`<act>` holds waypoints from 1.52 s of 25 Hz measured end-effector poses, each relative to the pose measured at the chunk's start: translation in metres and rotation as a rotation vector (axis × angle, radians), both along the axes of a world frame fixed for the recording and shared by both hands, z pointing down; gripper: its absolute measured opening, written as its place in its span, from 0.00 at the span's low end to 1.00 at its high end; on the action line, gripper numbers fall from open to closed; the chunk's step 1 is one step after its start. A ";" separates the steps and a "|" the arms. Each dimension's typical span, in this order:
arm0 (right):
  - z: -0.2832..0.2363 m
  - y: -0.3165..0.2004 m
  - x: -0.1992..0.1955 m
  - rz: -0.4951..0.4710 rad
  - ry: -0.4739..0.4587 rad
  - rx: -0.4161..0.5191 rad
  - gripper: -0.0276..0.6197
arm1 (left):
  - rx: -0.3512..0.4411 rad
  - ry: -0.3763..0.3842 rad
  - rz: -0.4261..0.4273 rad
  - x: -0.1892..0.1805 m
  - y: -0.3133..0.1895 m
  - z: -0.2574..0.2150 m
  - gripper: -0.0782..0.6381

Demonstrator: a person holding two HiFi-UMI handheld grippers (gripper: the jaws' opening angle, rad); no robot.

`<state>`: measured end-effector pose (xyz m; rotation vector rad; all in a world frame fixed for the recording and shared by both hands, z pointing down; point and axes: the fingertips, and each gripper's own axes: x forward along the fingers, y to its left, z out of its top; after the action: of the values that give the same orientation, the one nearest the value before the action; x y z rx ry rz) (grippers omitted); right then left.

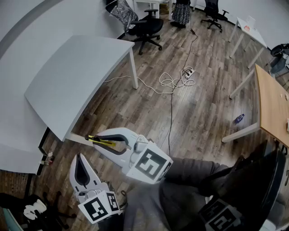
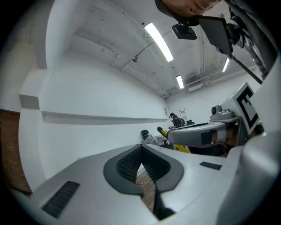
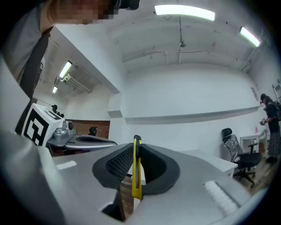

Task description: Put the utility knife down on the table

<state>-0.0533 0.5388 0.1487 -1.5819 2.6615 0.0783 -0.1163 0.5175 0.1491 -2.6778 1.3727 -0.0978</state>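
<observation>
Fingers (image 3: 115, 166) of R gripper (image 3: 135, 148) pinch utility knife (image 3: 136, 176); L gripper (image 2: 141, 149) closed, empty

The left gripper (image 1: 79, 157) and right gripper (image 1: 95, 138) are pale grey, with black ribbed fingers (image 2: 126, 165) and black-and-white marker cubes (image 1: 149, 164).

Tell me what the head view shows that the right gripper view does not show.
Only the head view: a white cable on the floor and a wooden table. Only the right gripper view: the ceiling lights and a brick wall. Both: the yellow utility knife held in the right gripper jaws, the left gripper, the white table and a black office chair.
</observation>
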 end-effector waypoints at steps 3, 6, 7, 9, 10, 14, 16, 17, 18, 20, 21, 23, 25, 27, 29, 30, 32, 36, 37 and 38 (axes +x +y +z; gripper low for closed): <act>0.005 0.011 0.004 -0.017 0.008 0.004 0.13 | 0.000 0.002 -0.013 0.005 0.013 0.006 0.11; 0.005 0.015 0.011 -0.014 0.000 0.010 0.13 | 0.002 0.000 -0.014 0.010 0.017 0.007 0.11; 0.004 0.014 0.013 -0.013 0.000 0.010 0.13 | 0.000 -0.002 -0.013 0.012 0.017 0.007 0.11; 0.005 0.013 0.018 -0.012 0.000 0.005 0.13 | -0.003 -0.005 -0.012 0.017 0.015 0.007 0.11; 0.005 0.012 0.020 -0.012 0.001 0.003 0.12 | -0.004 -0.007 -0.012 0.020 0.015 0.008 0.11; 0.008 0.012 0.028 -0.014 0.001 0.006 0.12 | -0.009 -0.011 -0.014 0.028 0.015 0.012 0.11; 0.008 0.012 0.027 -0.023 -0.007 0.008 0.12 | -0.013 -0.011 -0.016 0.028 0.016 0.013 0.11; 0.007 0.013 0.028 -0.029 -0.010 0.010 0.12 | -0.015 -0.010 -0.019 0.029 0.017 0.013 0.11; 0.007 0.016 0.030 -0.037 -0.010 0.014 0.12 | -0.015 -0.010 -0.023 0.031 0.020 0.014 0.11; 0.007 0.021 0.040 -0.049 0.000 0.024 0.12 | -0.018 -0.010 -0.029 0.041 0.024 0.016 0.11; 0.009 0.022 0.046 -0.049 0.003 0.025 0.12 | -0.021 -0.010 -0.029 0.046 0.025 0.018 0.11; 0.012 0.021 0.055 -0.036 -0.011 0.027 0.12 | -0.028 -0.012 -0.025 0.054 0.022 0.024 0.11; 0.016 0.018 0.062 -0.027 -0.034 0.031 0.12 | -0.034 -0.017 -0.032 0.058 0.019 0.030 0.11; 0.020 0.012 0.065 -0.043 -0.051 0.020 0.12 | -0.035 -0.018 -0.060 0.058 0.016 0.035 0.11; 0.023 0.000 0.061 -0.068 -0.062 0.000 0.12 | -0.050 -0.020 -0.085 0.053 0.007 0.040 0.11; 0.025 -0.007 0.059 -0.077 -0.063 -0.009 0.12 | -0.065 -0.025 -0.090 0.050 0.001 0.044 0.11; 0.031 -0.022 0.053 -0.085 -0.063 -0.028 0.12 | -0.085 -0.033 -0.094 0.044 -0.014 0.051 0.11; 0.045 -0.060 0.046 -0.092 -0.042 -0.051 0.12 | -0.097 -0.026 -0.098 0.037 -0.053 0.063 0.11; 0.046 -0.070 0.046 -0.091 -0.039 -0.054 0.12 | -0.100 -0.026 -0.095 0.037 -0.063 0.064 0.11; 0.047 -0.081 0.045 -0.090 -0.038 -0.056 0.12 | -0.100 -0.025 -0.091 0.037 -0.074 0.065 0.11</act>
<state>-0.0079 0.4578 0.1961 -1.4607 2.7241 -0.0295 -0.0795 0.4440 0.2137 -2.6831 1.5208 -0.2147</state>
